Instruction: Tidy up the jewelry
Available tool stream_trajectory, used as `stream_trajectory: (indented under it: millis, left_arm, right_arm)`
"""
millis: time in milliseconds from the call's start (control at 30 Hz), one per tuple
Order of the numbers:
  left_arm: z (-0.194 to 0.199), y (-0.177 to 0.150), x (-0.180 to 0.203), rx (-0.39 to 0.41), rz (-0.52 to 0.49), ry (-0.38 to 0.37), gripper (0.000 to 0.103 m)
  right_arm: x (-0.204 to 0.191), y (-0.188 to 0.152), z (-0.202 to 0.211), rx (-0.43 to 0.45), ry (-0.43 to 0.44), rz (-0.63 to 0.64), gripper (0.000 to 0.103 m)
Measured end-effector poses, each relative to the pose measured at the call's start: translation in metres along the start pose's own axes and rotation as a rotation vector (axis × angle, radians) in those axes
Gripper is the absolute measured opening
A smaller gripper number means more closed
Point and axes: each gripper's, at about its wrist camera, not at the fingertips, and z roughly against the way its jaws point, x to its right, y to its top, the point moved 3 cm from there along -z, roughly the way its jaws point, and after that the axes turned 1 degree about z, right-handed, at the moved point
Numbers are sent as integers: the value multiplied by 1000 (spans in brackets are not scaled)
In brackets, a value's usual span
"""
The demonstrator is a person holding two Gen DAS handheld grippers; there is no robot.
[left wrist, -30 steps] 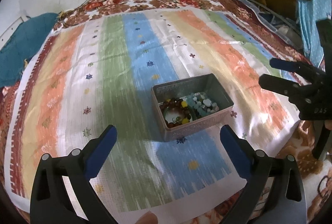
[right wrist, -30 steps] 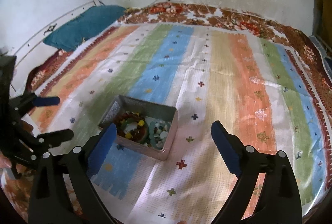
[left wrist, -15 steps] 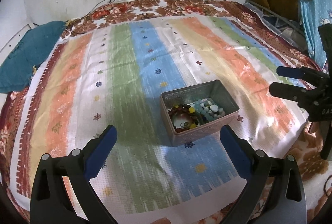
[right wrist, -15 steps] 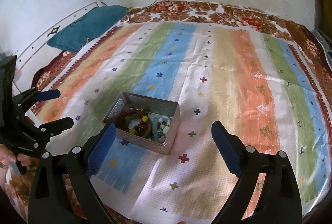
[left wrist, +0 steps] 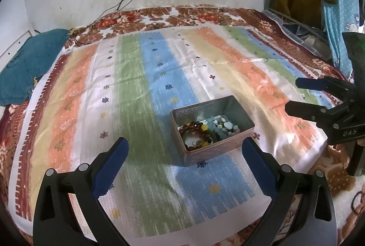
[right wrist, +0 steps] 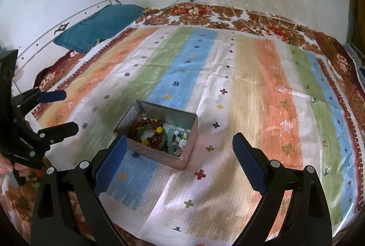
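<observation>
Beads [left wrist: 208, 130] all in tin [left wrist: 248, 124], looks done; left gripper [left wrist: 184, 158] and right gripper [right wrist: 179, 153] jaws apart, empty.

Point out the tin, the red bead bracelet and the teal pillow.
tin [left wrist: 228, 102]: left wrist view, far rim.
red bead bracelet [right wrist: 136, 126]: right wrist view, left arc of beads.
teal pillow [right wrist: 98, 27]: right wrist view, middle of top.

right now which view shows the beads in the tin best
The right wrist view: the beaded bracelets and loose beads show almost whole inside the tin. In the left wrist view the tin's near wall hides part of them.
</observation>
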Motion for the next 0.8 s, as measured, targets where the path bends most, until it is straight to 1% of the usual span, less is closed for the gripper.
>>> stream_trajectory:
  millis: [167,267,333,500,567,667,800]
  left_arm:
    - [2,1,1,15,-5,4,98]
    - [2,2,2,26,-6,19,98]
    - [1,2,1,18,3,0,98]
    - [-1,1,-1,9,16,-17,98]
    - [0,1,0,9,13,-17,98]
    - [-1,1,1,9,8,-19,98]
    - [-2,0,2,5,1,-20,98]
  right_arm:
    - [2,0,1,12,0,-23,94]
    - [4,0,0,10,19,-39,94]
    - [4,-1,-2,1,19,-43,94]
    - [1,0,-3,-9,49,-37,94]
    - [-3,0,-2,-3,47,-20,97]
    - [-7,0,0,2,34,0,97]
    - [-4,0,-2,-6,31,-13,98]
